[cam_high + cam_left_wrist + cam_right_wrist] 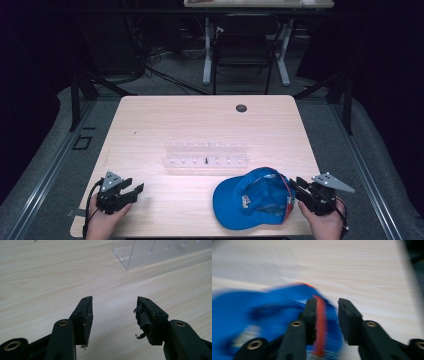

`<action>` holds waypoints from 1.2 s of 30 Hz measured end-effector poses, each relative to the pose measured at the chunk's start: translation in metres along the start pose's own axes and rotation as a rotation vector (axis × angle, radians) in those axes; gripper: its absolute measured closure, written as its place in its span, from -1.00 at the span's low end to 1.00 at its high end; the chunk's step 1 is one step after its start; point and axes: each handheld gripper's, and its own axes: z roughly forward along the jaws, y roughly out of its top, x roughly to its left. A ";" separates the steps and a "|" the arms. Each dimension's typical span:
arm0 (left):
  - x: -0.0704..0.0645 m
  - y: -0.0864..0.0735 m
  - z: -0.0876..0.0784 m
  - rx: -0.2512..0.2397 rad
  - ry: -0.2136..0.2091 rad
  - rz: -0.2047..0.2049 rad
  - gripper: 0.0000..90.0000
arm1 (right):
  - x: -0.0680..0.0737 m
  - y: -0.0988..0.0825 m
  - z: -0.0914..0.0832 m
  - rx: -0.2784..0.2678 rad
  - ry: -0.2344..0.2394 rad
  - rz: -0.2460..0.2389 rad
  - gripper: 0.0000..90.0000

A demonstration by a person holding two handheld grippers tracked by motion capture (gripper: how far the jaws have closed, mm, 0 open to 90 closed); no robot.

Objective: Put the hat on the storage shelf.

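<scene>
A blue cap [240, 200] with red trim lies upside down near the table's front right edge. My right gripper [295, 190] is at the cap's back rim, held by a hand. The right gripper view is blurred: the red-edged rim of the cap [262, 315] lies between the jaws of the right gripper [327, 312], which stand apart. My left gripper [132, 192] rests low at the front left in a hand. The left gripper [113, 315] is open over bare wood with nothing between its fingers.
A clear plastic rack [206, 155] with rows of small pegs stands mid-table, and its corner [155, 252] is ahead of the left gripper. A dark cable hole [241, 108] sits near the table's far edge. A chair [245, 50] stands beyond the table.
</scene>
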 end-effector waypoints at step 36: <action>-0.003 -0.001 0.008 0.062 -0.041 -0.001 0.14 | -0.023 0.045 0.058 0.644 -0.085 0.013 0.45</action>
